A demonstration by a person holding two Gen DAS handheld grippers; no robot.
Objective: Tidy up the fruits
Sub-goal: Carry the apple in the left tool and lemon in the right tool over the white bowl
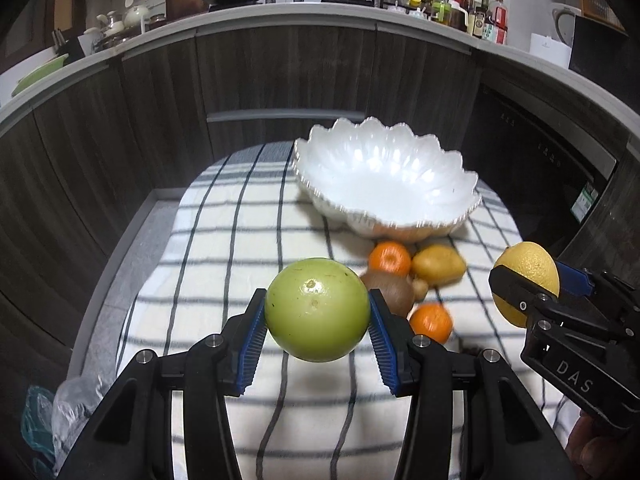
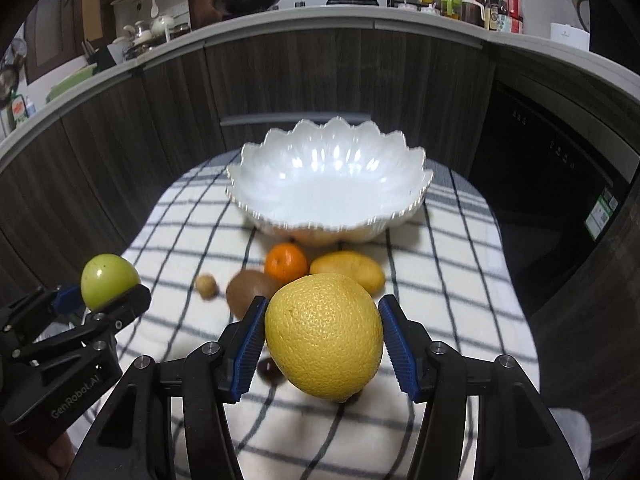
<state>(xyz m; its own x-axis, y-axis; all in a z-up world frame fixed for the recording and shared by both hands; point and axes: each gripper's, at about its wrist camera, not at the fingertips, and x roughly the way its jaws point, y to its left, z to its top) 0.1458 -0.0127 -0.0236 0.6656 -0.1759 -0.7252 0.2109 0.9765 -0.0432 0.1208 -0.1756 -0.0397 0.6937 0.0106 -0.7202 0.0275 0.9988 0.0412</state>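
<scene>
My left gripper (image 1: 317,316) is shut on a green apple (image 1: 317,309) and holds it above the checked cloth (image 1: 224,264). My right gripper (image 2: 322,340) is shut on a large yellow citrus fruit (image 2: 323,336), also held above the cloth. Each gripper shows in the other's view: the right with the yellow fruit (image 1: 528,276), the left with the apple (image 2: 108,280). An empty white scalloped bowl (image 1: 384,184) (image 2: 328,188) stands at the far end of the cloth. In front of it lie an orange (image 2: 286,263), a yellow mango (image 2: 347,271), a brown kiwi (image 2: 250,288) and a small brown nut-like fruit (image 2: 206,286).
A second orange (image 1: 431,322) lies near the kiwi (image 1: 394,290). A small dark fruit (image 2: 269,370) sits under the yellow citrus. Dark wood cabinets (image 1: 280,80) ring the table, with a counter of pans and bottles above. A plastic bag (image 1: 52,404) lies low at the left.
</scene>
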